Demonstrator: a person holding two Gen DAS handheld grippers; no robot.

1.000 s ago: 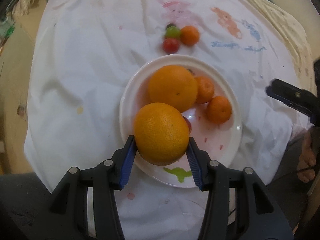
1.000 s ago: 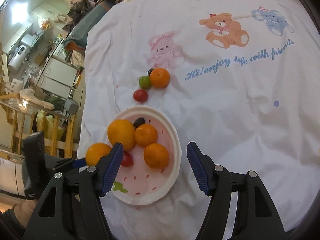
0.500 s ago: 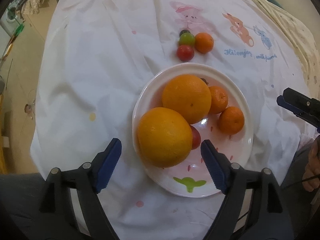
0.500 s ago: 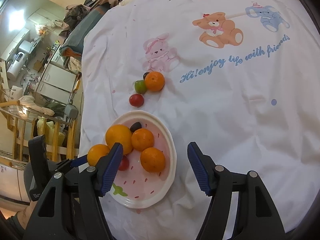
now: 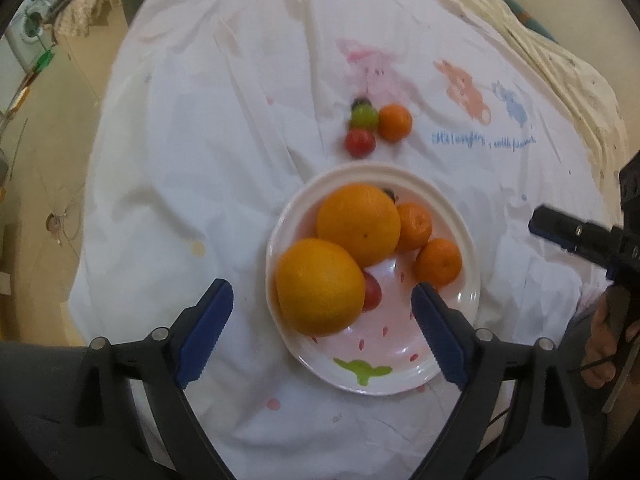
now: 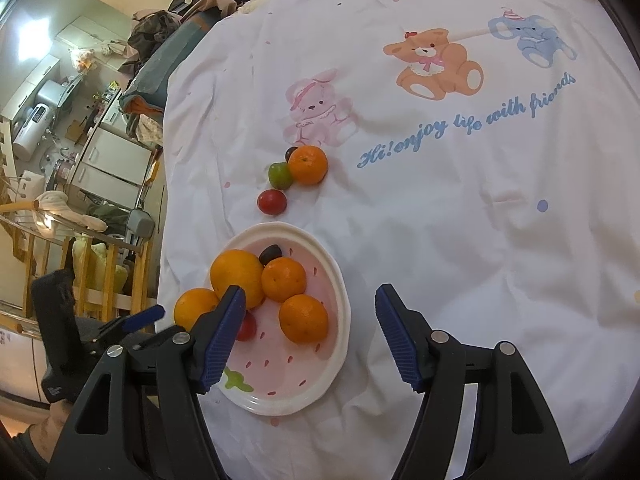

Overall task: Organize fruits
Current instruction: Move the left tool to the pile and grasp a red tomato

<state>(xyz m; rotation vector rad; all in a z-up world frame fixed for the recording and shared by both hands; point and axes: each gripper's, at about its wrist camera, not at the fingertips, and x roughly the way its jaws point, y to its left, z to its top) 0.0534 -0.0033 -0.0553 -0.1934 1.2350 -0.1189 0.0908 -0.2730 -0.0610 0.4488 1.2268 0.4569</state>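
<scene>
1. White cloth (image 6: pixel 440 240) w/ cartoon bear, bunny, elephant prints and blue script covers the table; cluttered room w/ cabinets and a wooden railing shows at left in the right wrist view.
2. Plate (image 5: pixel 460 224), white w/ pink centre, red seed marks and a green leaf mark, sits on the cloth near its front edge.
3. Near big orange (image 5: pixel 320 286) lies on the plate's left-front side, touching the far big orange (image 5: pixel 359 222). Both are round, so no clear long axis; a small dark dot on the far one faces the camera.
4. Two mandarins (image 5: pixel 438 261) sit on the plate's right side, smaller and deeper orange. One's stem dimple faces up in the right wrist view.
5. Red cherry tomato (image 5: pixel 371 291) is tucked between the near big orange and the plate centre. A dark grape (image 6: pixel 270 255) lies at the plate's far rim.
6. Off the plate, beyond it: loose mandarin (image 6: pixel 307 164), green fruit (image 6: pixel 280 175), red tomato (image 6: pixel 272 202), and a dark fruit mostly hidden behind them.
7. Left gripper (image 5: pixel 322 322): jaws have just been opening, now spread wide either side of the near big orange, pads clear of it.
8. Vs 1 s ago: that orange was pinched between the blue pads; now it rests free on the plate.
9. Right gripper (image 6: pixel 310 336): jaws spread, nothing between the pads, over the plate's right edge, same as before.
</scene>
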